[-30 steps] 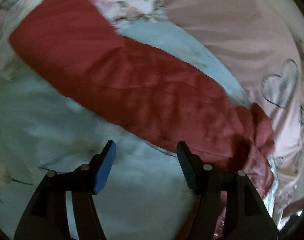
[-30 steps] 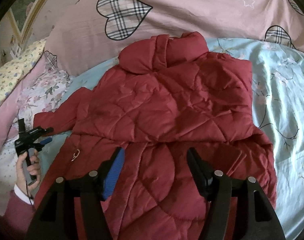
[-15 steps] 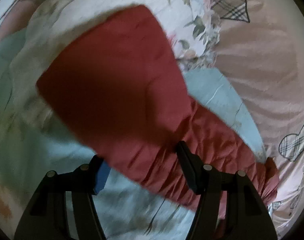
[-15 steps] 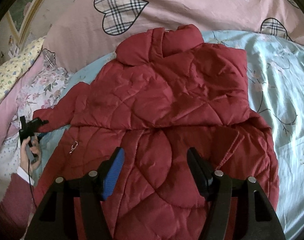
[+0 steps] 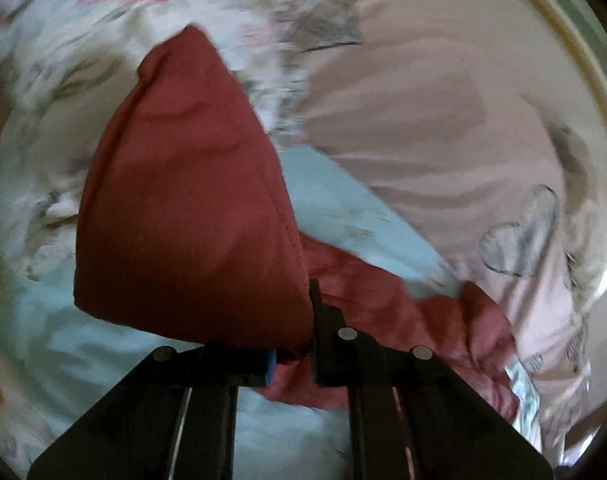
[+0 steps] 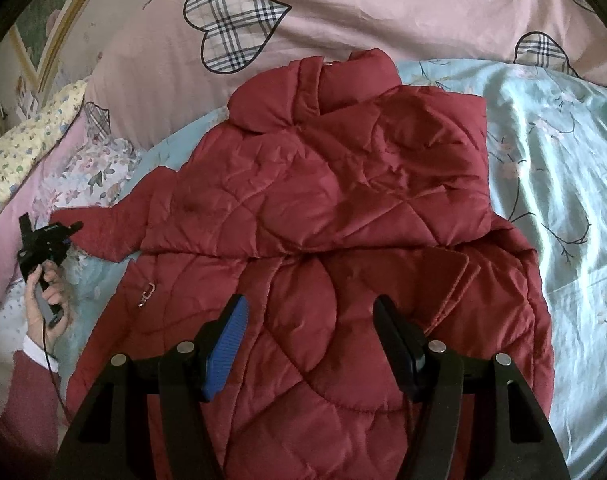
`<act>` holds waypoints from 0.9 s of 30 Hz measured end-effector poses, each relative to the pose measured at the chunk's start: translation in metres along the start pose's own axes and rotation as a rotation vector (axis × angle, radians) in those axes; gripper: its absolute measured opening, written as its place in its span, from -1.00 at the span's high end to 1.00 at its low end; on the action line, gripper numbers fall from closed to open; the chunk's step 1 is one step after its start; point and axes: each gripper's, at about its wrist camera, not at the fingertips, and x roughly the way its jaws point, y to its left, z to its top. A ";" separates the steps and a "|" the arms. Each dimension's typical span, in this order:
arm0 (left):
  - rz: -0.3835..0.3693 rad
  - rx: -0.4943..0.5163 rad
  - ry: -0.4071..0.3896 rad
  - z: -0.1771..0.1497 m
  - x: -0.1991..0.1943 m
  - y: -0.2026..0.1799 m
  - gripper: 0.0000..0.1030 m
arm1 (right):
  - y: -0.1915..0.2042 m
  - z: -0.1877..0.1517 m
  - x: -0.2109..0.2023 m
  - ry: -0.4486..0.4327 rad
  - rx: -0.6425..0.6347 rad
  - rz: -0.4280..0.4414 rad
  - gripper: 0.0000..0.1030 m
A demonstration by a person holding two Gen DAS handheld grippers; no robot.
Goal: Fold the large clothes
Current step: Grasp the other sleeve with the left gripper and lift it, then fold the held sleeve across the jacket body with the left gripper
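Red quilted padded jacket [image 6: 323, 216] lies spread across the pale blue sheet [image 6: 563, 184]; right gripper [image 6: 309, 340] hovers open and empty above its hem, while left gripper [image 5: 293, 344], jaws just closed, lifts the sleeve [image 5: 183, 200] near the sheet's left edge, starting the fold.

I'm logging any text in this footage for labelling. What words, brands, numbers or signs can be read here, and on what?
No text can be read in either view.
Left gripper: a small pale marking on its black body, too small to read.
Pink quilt: faint dark marks near the edge, too blurred to tell if they are letters.
Red jacket: no label or brand shows; only a metal zip pull.
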 end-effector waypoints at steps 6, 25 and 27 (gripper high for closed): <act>-0.151 0.155 0.012 -0.023 -0.011 -0.077 0.81 | -0.003 0.001 -0.002 -0.004 0.013 0.016 -0.29; -0.327 0.426 0.219 -0.118 0.013 -0.220 0.84 | -0.027 0.006 -0.014 -0.042 0.104 0.070 -0.29; -0.333 0.456 0.240 -0.132 0.020 -0.235 0.84 | -0.029 0.007 -0.015 -0.045 0.114 0.078 -0.29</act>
